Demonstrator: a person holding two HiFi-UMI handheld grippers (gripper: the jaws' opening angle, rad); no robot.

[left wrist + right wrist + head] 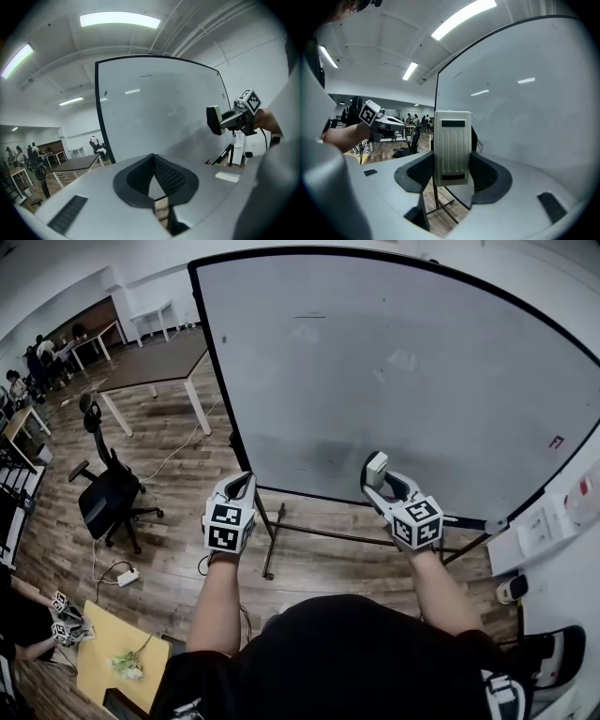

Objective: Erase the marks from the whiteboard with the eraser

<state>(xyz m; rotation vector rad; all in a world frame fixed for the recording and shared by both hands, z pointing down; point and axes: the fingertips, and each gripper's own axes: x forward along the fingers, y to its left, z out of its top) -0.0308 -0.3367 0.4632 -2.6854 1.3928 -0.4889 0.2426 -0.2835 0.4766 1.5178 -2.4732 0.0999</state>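
Note:
The large whiteboard [394,362] stands upright in front of me. It carries a short dark line [309,316] near its top, a small red mark [556,442] at the right edge and faint grey smudges. My right gripper [378,486] is shut on a cream eraser [376,468], held close to the board's lower part; whether it touches I cannot tell. The ribbed eraser [451,146] stands upright between the pads in the right gripper view. My left gripper [247,480] hovers by the board's lower left, shut and empty. From the left gripper view the eraser [214,120] shows at the right.
The board's metal stand [270,545] runs along the wooden floor below my hands. A black office chair [108,493] and a table [155,367] stand to the left, a yellow table [112,652] at lower left. White fittings [544,526] are on the right wall. People sit far left.

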